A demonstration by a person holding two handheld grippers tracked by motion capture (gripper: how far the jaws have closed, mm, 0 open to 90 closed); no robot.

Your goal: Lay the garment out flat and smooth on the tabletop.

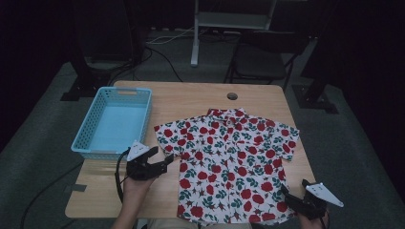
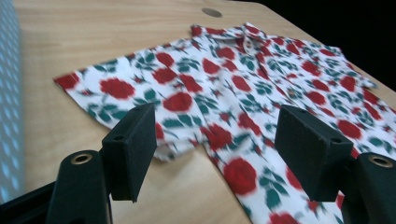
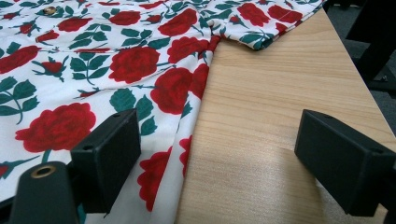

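The shirt (image 1: 229, 164) lies flat and face up on the table (image 1: 191, 98), collar away from the person, its long axis running from the near hem toward the far edge. The left gripper (image 1: 162, 160) hovers just beside the shirt's left sleeve — jaws apart, nothing between them — with the sleeve hem (image 2: 116, 100) straight ahead of it. The right gripper (image 1: 291, 195) sits at the near right hem, jaws wide and empty, straddling the side seam (image 3: 194, 116). Both are close; the right looks nearer to cloth. A blue basket (image 1: 93, 124) stands beyond the left gripper.
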